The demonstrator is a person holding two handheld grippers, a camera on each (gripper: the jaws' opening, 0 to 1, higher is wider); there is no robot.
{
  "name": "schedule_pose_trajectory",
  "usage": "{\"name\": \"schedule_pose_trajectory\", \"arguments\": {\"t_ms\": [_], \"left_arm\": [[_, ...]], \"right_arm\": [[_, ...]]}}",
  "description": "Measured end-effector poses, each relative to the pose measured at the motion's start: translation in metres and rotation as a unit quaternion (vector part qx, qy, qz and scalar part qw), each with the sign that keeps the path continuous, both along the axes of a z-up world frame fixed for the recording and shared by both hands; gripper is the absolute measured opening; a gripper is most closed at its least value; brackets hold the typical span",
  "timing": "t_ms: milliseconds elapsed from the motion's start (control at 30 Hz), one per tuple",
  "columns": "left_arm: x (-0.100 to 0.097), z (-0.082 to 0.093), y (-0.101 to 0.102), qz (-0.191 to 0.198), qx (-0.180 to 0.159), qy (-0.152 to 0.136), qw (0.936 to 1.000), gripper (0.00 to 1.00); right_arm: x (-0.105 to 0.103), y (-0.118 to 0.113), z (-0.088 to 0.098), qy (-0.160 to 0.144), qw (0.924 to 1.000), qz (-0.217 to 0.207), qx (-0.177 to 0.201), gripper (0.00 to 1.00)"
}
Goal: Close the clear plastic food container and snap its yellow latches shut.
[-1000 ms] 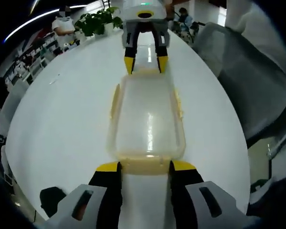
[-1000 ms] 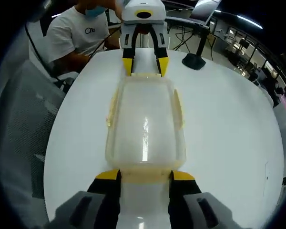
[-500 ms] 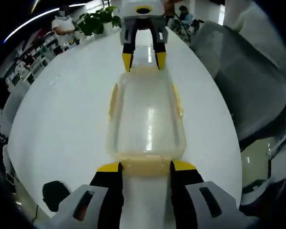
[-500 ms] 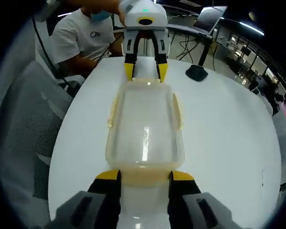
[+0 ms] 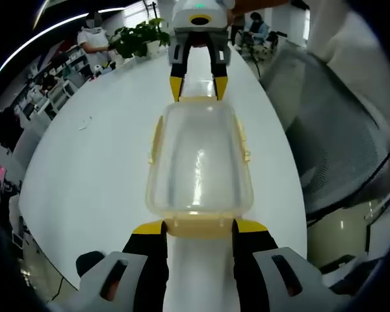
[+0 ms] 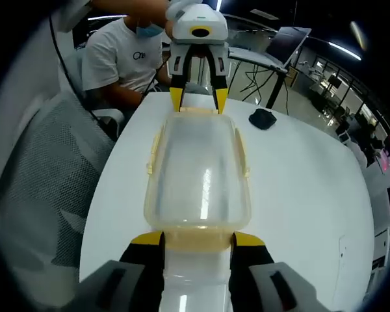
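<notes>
The clear plastic food container with its lid on hangs lengthwise between the two grippers, over the white table. My left gripper has its yellow-tipped jaws closed against the near yellow end latch. The right gripper holds the far end the same way. In the right gripper view the container runs from my right gripper to the left gripper. Yellow side latches stick out from the long sides.
A grey mesh chair stands beside the table's right edge, and potted plants sit at the far end. In the right gripper view a seated person is behind the table, a black stand rests on it, and another mesh chair is at left.
Both views have shifted: the table looks smaller and lower and more of the chairs shows. The container keeps its place between the two grippers.
</notes>
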State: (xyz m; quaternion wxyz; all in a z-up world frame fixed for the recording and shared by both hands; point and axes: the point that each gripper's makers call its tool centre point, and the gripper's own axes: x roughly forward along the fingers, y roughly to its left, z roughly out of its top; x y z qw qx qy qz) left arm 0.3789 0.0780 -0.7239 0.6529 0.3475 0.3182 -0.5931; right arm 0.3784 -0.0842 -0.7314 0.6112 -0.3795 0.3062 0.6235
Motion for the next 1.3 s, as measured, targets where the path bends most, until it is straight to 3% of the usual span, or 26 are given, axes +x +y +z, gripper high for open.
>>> {"name": "schedule_pose_trajectory", "arguments": {"t_ms": [567,1300], "left_arm": [[-0.009,0.041,-0.043,-0.009,0.007,-0.019,0.9998,0.36],[-0.006,0.042,-0.118,-0.025,0.026,-0.023,0.9991,0.36]], "right_arm": [[-0.012,-0.042,0.039,-0.014,0.9998,-0.007,0.012,0.36],[-0.011,-0.117,0.045,-0.01,0.9998,-0.018,0.001,0.36]]}}
